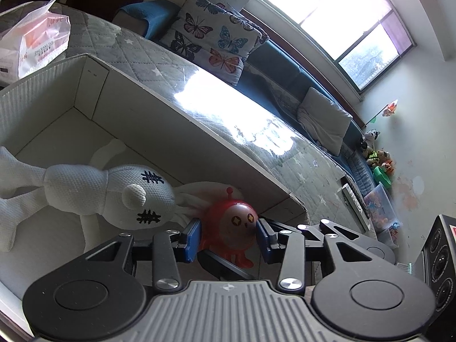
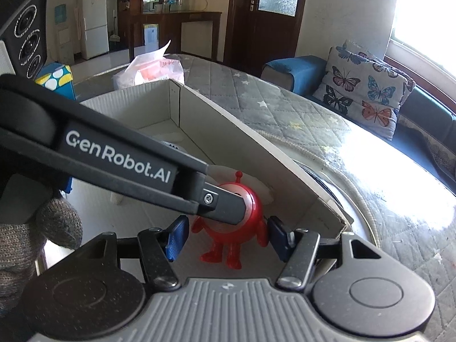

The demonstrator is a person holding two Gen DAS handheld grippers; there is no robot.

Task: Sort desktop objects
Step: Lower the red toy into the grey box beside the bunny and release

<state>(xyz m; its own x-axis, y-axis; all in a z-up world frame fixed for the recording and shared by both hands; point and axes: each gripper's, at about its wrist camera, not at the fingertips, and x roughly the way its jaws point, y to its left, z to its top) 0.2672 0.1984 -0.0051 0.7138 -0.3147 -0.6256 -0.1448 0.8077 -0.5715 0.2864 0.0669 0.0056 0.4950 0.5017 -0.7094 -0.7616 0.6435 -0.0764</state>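
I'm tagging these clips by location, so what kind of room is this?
Most likely a home living room. A blue sofa with a butterfly cushion runs under the window, a white fridge stands in the back, and soft toys sit in the corner.

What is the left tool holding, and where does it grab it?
The left tool holds the red toy by the two sides of its round body. The right tool only flanks it, seemingly without pressing.

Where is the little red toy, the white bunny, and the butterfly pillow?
red toy (image 2: 250,208), right wrist view, on its round red body.
white bunny (image 1: 148,196), left wrist view, on its face.
butterfly pillow (image 1: 216,34), left wrist view, on its printed front.
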